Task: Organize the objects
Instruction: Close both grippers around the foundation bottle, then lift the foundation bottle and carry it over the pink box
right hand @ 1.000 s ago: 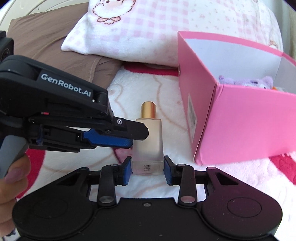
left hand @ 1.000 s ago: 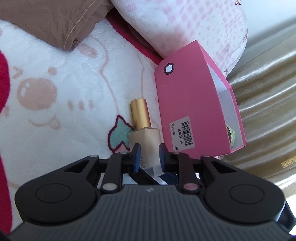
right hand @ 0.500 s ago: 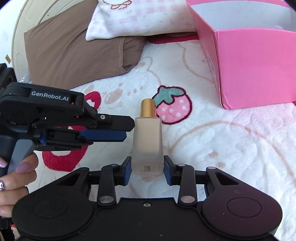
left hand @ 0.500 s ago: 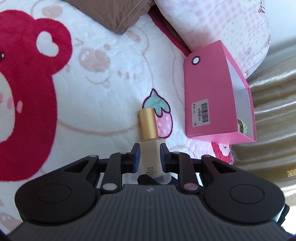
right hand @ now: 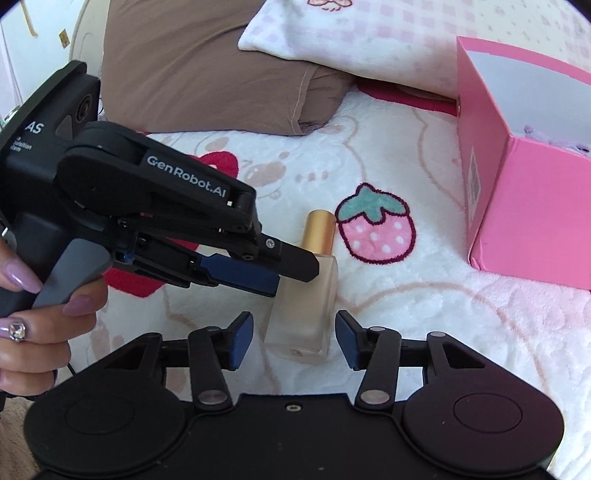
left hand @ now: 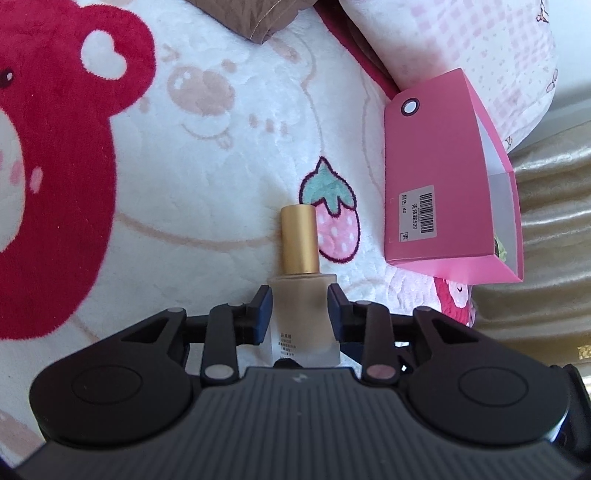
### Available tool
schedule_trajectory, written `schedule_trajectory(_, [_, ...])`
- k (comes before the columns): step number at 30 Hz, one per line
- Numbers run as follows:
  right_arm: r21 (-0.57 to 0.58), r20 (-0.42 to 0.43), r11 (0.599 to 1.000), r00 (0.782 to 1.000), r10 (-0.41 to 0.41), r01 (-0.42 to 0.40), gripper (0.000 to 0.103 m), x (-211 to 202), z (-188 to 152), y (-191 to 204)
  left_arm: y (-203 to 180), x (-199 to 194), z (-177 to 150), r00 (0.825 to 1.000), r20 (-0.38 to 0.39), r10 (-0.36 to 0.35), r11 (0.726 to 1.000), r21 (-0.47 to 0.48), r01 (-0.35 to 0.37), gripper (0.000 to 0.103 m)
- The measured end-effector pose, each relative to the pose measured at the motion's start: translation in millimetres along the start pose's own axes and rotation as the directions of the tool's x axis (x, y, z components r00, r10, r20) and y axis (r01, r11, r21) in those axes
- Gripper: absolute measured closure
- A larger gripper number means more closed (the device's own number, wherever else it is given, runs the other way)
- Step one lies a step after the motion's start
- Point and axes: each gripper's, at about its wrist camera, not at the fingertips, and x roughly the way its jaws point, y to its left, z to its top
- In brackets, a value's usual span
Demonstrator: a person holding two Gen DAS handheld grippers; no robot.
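A frosted glass bottle [left hand: 301, 306] with a gold cap is held over the blanket. My left gripper [left hand: 300, 310] is shut on the bottle's body, with both blue pads against its sides. In the right wrist view the bottle [right hand: 306, 302] stands between the fingers of my right gripper [right hand: 294, 338], which is open, its pads clear of the glass. The left gripper [right hand: 258, 273] comes in from the left in that view and clamps the bottle. A pink open box [left hand: 443, 177] stands to the right; it shows in the right wrist view [right hand: 535, 229] with a purple plush inside.
A white fleece blanket [left hand: 221, 147] with red bear and strawberry prints covers the bed. A brown pillow [right hand: 207, 74] and a pink checked pillow [right hand: 369, 33] lie at the back. A beige curtain [left hand: 554, 229] hangs right of the box.
My right gripper has opened and let go of the bottle. My left gripper has closed on it. Both grippers and the bottle moved away from the pink box.
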Motion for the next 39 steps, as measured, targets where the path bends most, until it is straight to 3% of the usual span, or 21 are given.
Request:
schedule_trajectory(2, [-0.042,-0.040,0.999,0.999,-0.025,0.023,0.060,3,-3,2,-4,4,-5,1.000,-0.004,0.013,1.000,0.001,-0.013,0.070])
schedule_trajectory(7, [0.117,-0.035,0.992,0.998,0.056,-0.051,0.062,1,-6,-25,-23,5,-16,0.997,0.033,0.076,0.993,0.087,-0.078,0.070])
schedule_trajectory(13, [0.249,-0.037,0.964,0.994,0.100,-0.088,0.063,6,-9,-41,-13,12,-18,0.999,0.020,0.047,0.999,0.023,-0.048,0.058])
schedule_trajectory(25, [0.190,-0.018,0.979,0.997,0.073,-0.068,0.061,9,-9,-28,-27,10,-26,0.995,0.075,0.065,0.995,0.064,-0.070,0.061])
schedule_trajectory(29, [0.164,0.034,0.981,0.994,0.099,-0.103,0.061,-6,-15,-25,-35,-5,-31,0.995,0.082,0.049,0.995,0.086,-0.056,0.063])
schedule_trajectory(39, [0.099,0.064,0.985,0.989,0.134,-0.140,0.061,-50,-3,-11,-63,-57,-51,0.988,0.155,-0.009,0.989,0.150,-0.014,0.066])
